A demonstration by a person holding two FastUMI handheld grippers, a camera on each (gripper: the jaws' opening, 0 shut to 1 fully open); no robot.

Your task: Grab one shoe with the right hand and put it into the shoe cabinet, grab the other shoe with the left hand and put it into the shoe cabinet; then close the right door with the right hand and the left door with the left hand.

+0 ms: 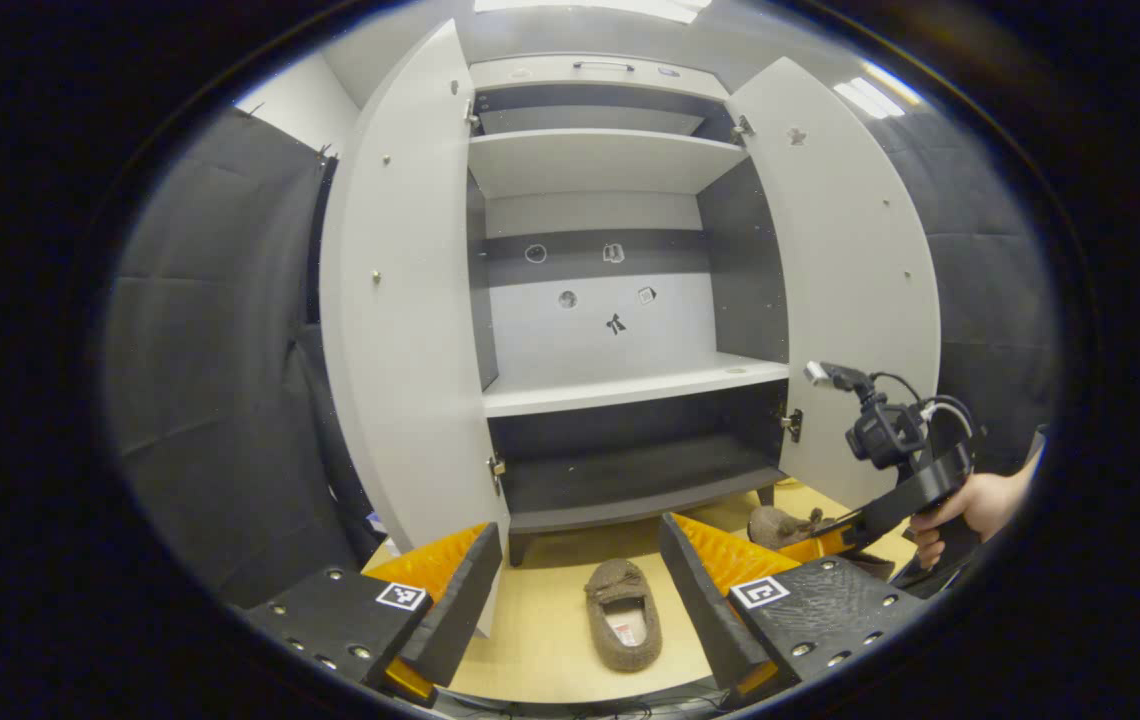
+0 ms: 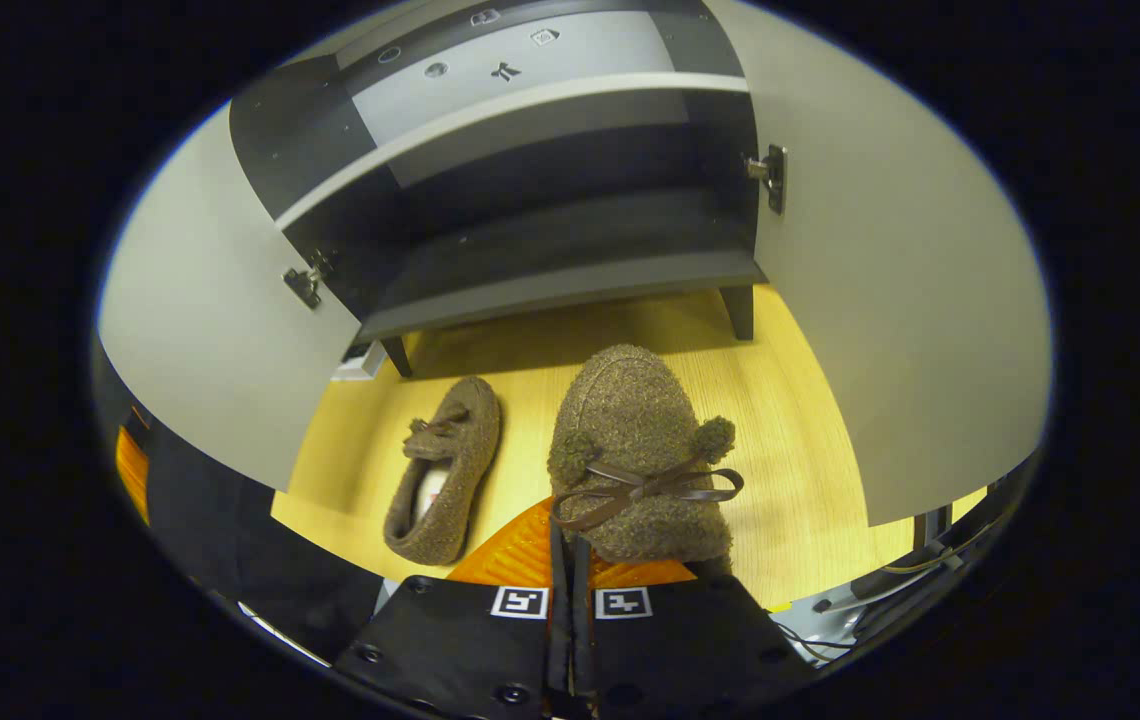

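Observation:
Two brown fuzzy slippers with bows. One slipper [image 2: 635, 440] hangs above the wooden floor, toe toward the cabinet, with my right gripper [image 2: 567, 548] shut on its heel rim; the left gripper view shows that slipper [image 1: 780, 525] in the right gripper [image 1: 830, 535], held by a hand. The other slipper [image 1: 623, 615] [image 2: 445, 465] lies on the floor in front of the cabinet, just ahead of and between the fingers of my left gripper [image 1: 580, 535], which is open and empty. The white shoe cabinet [image 1: 620, 385] stands with both doors wide open.
The left door [image 1: 400, 320] and the right door [image 1: 850, 280] flank the opening. The dark bottom compartment [image 2: 550, 240] holds nothing; white shelves sit above it. Cabinet legs [image 2: 740, 310] stand on the wooden floor [image 2: 800, 420]. Cables lie at lower right [image 2: 890, 590].

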